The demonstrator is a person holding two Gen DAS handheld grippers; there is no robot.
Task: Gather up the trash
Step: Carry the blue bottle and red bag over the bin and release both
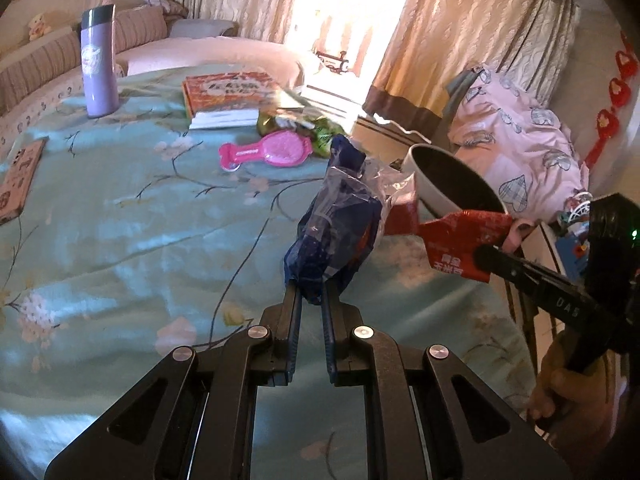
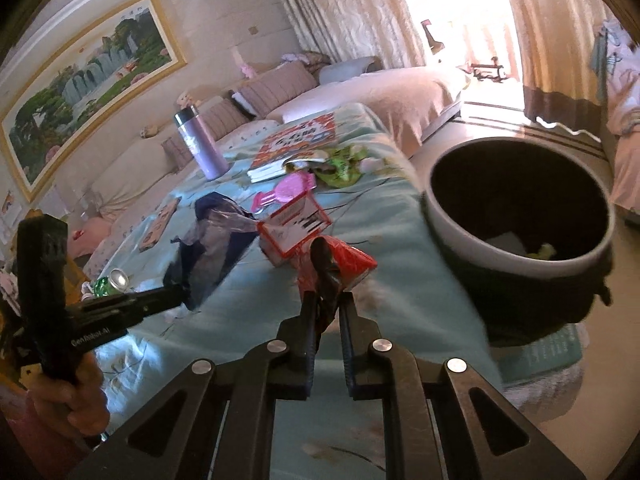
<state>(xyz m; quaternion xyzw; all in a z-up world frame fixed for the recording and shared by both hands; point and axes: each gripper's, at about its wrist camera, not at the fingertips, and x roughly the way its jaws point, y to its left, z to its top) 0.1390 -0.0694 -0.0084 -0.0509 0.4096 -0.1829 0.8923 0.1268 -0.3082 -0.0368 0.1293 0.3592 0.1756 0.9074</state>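
My left gripper is shut on the lower end of a crumpled blue plastic wrapper, held up above the teal bedspread. My right gripper is shut on a red and white wrapper. In the left wrist view the right gripper comes in from the right with that red wrapper. A dark bin with a white rim stands off the bed's edge at the right, with scraps inside. The left gripper and blue wrapper show at the left of the right wrist view.
Green snack wrappers lie beside a pink hairbrush and a book. A purple flask stands farther back. A green can lies at the left. A pink quilt is heaped beyond the bin.
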